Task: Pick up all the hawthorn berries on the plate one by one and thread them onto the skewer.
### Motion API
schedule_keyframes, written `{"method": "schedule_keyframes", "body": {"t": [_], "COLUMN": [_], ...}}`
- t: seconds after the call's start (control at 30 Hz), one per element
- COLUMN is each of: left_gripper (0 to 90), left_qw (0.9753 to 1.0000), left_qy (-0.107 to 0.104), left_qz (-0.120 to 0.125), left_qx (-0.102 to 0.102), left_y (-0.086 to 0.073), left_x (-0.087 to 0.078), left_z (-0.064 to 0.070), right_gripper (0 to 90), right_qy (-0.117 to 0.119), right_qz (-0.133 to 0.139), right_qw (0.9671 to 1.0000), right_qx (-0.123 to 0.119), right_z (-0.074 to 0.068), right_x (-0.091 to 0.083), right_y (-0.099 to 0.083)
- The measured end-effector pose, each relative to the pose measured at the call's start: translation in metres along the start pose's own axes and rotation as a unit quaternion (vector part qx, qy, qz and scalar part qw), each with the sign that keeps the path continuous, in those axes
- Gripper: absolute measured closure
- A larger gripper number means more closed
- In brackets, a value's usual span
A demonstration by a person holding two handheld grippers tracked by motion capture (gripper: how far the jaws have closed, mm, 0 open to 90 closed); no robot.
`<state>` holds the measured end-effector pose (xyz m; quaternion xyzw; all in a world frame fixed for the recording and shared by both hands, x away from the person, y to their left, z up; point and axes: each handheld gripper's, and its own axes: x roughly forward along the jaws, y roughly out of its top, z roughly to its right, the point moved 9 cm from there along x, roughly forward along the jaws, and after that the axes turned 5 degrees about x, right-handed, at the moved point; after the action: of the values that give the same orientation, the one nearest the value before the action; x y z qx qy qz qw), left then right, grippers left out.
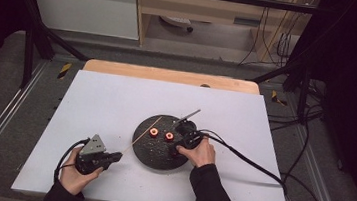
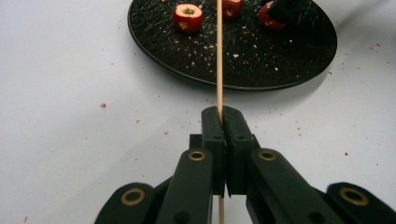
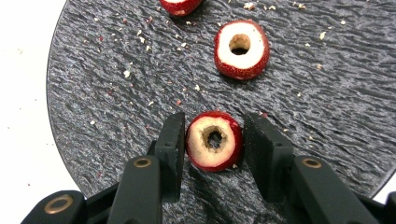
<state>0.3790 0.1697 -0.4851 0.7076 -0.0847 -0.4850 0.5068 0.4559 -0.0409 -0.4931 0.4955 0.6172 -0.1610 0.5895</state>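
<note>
1. Right gripper [image 3: 213, 140] sits low over the black round plate [image 3: 327, 121], jaws spread w/ a red cored fruit piece [image 3: 215, 141] between them. Left jaw is just beside the piece; right jaw stands a bit apart. Can't tell if either pad actually touches.
2. That piece lies cut face up, pale flesh ringed by red skin, dark hole thru the middle.
3. Left gripper [image 2: 223, 114] has its jaws pressed together on a thin wooden skewer [image 2: 219, 56]. The stick runs straight fwd from the jaw tips and out over the plate's near rim.
4. From the high view: left gripper [image 1: 116, 156] is off the plate [image 1: 153, 153], on the white tabletop [image 1: 106, 98] toward the front left; the skewer [image 1: 140, 136] slants up to the right over the plate.
5. Right gripper [image 1: 176, 149] is held over the plate's right part, the person's hand [image 1: 200, 153] wrapped around it, cable trailing off to the right.
6. Two more red cored pieces [image 1: 153, 132] lie near the plate's centre; in the right gripper view, a second piece [image 3: 241, 49] lies beyond the one between the jaws, a third [image 3: 180, 5] at the top edge.
7. Pale crumbs and red flecks dot the plate and the tabletop around it.
</note>
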Motion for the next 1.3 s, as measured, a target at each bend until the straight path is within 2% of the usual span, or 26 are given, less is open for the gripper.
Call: {"method": "schedule_keyframes", "body": {"t": [0.33, 0.47, 0.73, 0.8, 0.83, 0.9, 1.0, 1.07, 1.3], "left_gripper": [88.4, 88.5, 88.4, 88.4, 88.5, 88.4, 88.4, 88.4, 88.4], "left_qw": [1.0000, 1.0000, 1.0000, 1.0000, 1.0000, 1.0000, 1.0000, 1.0000, 0.9999], "left_qy": [0.002, 0.002, 0.004, 0.004, 0.004, 0.004, 0.005, 0.005, 0.007], "left_qz": [0.002, 0.003, 0.005, 0.006, 0.006, 0.005, 0.006, 0.006, 0.009], "left_qx": [0.001, 0.000, -0.003, -0.003, -0.003, -0.004, -0.004, -0.005, -0.009], "left_y": [0.000, 0.001, 0.001, 0.001, 0.001, 0.000, 0.000, 0.000, 0.000], "left_x": [0.000, 0.000, 0.000, 0.000, 0.000, 0.001, 0.002, 0.002, 0.003], "left_z": [0.000, 0.001, 0.002, 0.003, 0.003, 0.003, 0.004, 0.004, 0.004], "right_gripper": [60.7, 60.8, 60.9, 60.9, 60.9, 60.9, 61.0, 61.0, 61.0], "right_qy": [0.019, 0.025, 0.033, 0.039, 0.042, 0.044, 0.048, 0.054, 0.075], "right_qz": [0.038, 0.069, 0.104, 0.119, 0.134, 0.137, 0.157, 0.176, 0.241], "right_qw": [0.9991, 0.9972, 0.9939, 0.9921, 0.9900, 0.9894, 0.9862, 0.9826, 0.9665], "right_qx": [0.009, 0.015, 0.011, 0.013, 0.014, 0.018, 0.020, 0.023, 0.044], "right_z": [-0.006, -0.008, -0.011, -0.012, -0.011, -0.011, -0.009, -0.009, -0.008], "right_x": [-0.018, -0.028, -0.038, -0.040, -0.041, -0.042, -0.045, -0.048, -0.054], "right_y": [0.006, 0.009, 0.010, 0.011, 0.012, 0.011, 0.010, 0.010, 0.009]}}
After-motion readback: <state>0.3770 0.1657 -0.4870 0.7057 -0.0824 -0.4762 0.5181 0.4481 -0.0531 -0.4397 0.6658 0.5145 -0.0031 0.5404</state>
